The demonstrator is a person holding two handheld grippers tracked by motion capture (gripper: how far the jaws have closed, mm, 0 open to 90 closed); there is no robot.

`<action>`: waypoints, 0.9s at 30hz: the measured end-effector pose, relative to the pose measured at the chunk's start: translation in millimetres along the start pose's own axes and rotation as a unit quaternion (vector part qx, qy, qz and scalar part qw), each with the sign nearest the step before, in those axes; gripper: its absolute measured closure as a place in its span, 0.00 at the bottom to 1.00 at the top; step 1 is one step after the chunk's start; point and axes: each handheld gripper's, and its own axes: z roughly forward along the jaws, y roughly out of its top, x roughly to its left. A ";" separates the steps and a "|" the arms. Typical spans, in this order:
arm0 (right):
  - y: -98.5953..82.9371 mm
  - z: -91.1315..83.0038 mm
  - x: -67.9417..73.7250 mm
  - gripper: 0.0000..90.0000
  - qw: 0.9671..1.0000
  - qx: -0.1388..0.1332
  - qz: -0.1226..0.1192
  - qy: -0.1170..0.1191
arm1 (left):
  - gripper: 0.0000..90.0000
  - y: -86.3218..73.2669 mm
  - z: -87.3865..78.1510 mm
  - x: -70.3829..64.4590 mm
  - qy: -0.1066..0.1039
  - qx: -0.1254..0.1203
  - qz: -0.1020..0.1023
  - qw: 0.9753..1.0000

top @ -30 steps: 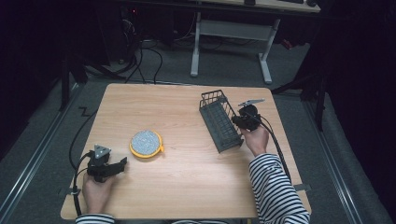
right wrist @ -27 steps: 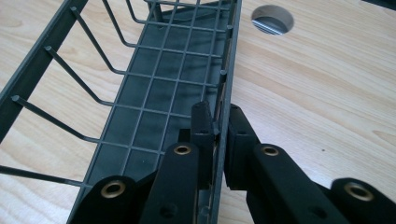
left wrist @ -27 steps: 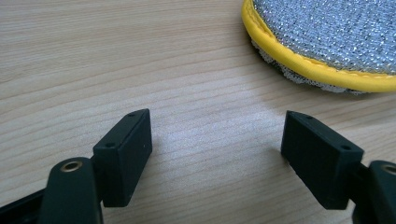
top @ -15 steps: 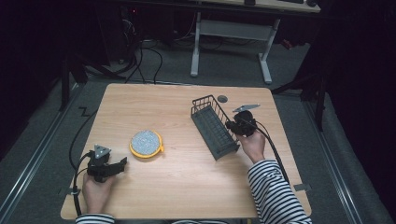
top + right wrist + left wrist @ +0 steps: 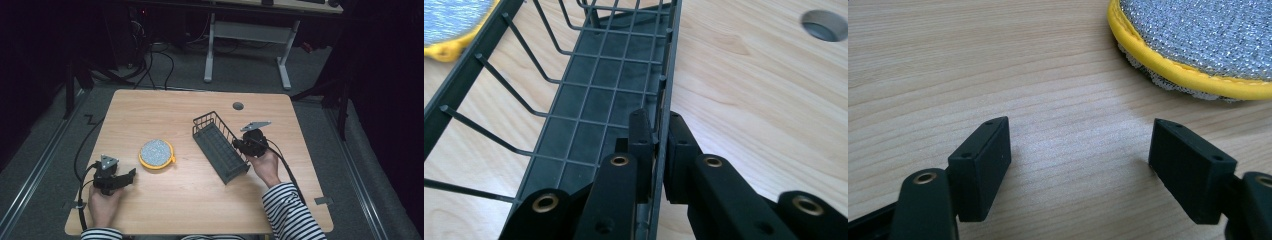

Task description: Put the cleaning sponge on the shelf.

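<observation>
while right gripper (image 5: 656,137) clamps one basket (image 5: 218,146), one scourer (image 5: 156,153).

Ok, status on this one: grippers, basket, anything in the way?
Right gripper shut on wire basket side wall. Left gripper open, empty, near yellow-rimmed scouring pad. Table between basket and pad bare.

Light wooden table (image 5: 190,197), rectangular, rounded corners, standing on grey floor (image 5: 45,150). Round grey cable port (image 5: 238,106) set in the top near the far edge. Lying directly on the top: a dark wire basket (image 5: 220,146), long and narrow, angled diagonally right of centre; a round silver scouring pad with yellow rim (image 5: 156,154), left of the basket, well apart from it.
</observation>
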 end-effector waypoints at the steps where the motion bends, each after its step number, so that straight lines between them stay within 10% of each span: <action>1: -0.3 -0.1 2.0 0.94 1.000 -0.001 -0.001 0.001 | 0.28 0.0 0.0 -0.1 0.000 0.000 0.000 1.000; 9: -1.4 0.0 15.4 0.94 1.000 -0.003 -0.014 0.011 | 0.28 0.0 0.2 -0.3 0.002 0.000 0.001 1.000; 15: -1.7 0.7 17.0 0.68 1.000 -0.013 -0.002 0.017 | 0.30 -0.3 -0.4 0.8 -0.001 -0.003 -0.005 1.000; 27: -16.2 -43.8 -0.2 0.55 0.996 -0.079 0.040 0.008 | 0.30 -0.3 -0.4 0.7 0.000 -0.003 -0.005 1.000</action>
